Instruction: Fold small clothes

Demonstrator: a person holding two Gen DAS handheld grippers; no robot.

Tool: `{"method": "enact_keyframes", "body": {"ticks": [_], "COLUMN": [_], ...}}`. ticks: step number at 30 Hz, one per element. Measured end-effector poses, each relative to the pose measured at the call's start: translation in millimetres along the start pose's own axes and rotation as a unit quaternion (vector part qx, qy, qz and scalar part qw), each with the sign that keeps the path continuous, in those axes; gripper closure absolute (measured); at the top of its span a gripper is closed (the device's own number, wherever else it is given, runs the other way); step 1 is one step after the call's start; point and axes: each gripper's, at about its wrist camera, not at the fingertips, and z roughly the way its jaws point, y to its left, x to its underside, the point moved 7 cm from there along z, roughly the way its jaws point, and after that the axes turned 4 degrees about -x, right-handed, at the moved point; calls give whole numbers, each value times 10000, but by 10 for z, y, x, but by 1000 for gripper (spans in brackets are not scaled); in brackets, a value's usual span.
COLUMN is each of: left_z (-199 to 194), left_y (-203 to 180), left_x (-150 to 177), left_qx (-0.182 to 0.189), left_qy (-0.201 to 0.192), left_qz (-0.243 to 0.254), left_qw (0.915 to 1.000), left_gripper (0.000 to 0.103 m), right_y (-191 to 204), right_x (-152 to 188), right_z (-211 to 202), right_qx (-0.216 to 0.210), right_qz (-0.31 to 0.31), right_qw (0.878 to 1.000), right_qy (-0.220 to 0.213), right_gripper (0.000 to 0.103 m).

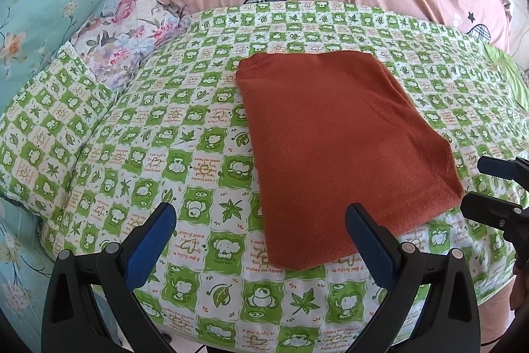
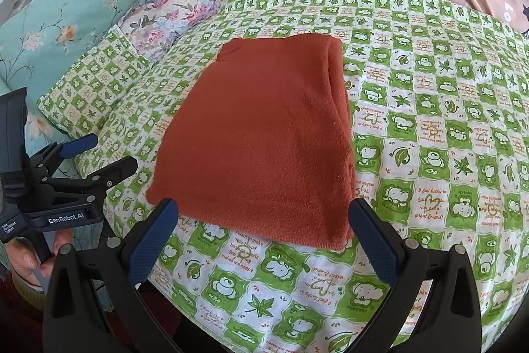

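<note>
Both grippers, left and right, spread their fingers wide, empty, before one folded rust-orange knit garment on the green-checked bed sheet.

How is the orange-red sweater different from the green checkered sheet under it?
The orange-red sweater is one plain colour; the green checkered sheet is covered in little animals, leaves and words. The sweater is small and folded into a neat block with layers showing at its right edge; the sheet is spread out wide across the bed. The sweater looks fuzzy and thick, the sheet thin and smooth. Both are soft cloth lying flat, and neither gripper touches them.
</note>
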Motion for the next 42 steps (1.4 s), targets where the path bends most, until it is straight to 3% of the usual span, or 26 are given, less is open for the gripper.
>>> {"method": "enact_keyframes", "body": {"ticks": [34, 42], "left_z": [187, 175], "left_y": [-60, -39], "left_x": [-227, -311], "left_qx": [2, -181], "left_qy": [68, -149], "left_qz": [89, 166], "left_qw": [9999, 9996], "left_gripper": [1, 1], "right_y": [-181, -187], "right_x": [-337, -399], "right_z": [186, 187], "right_qx": [-18, -13], "right_qz": [-116, -135], "right_qw": [9999, 9999], "right_qy": [108, 82], "right_gripper": [1, 1]}}
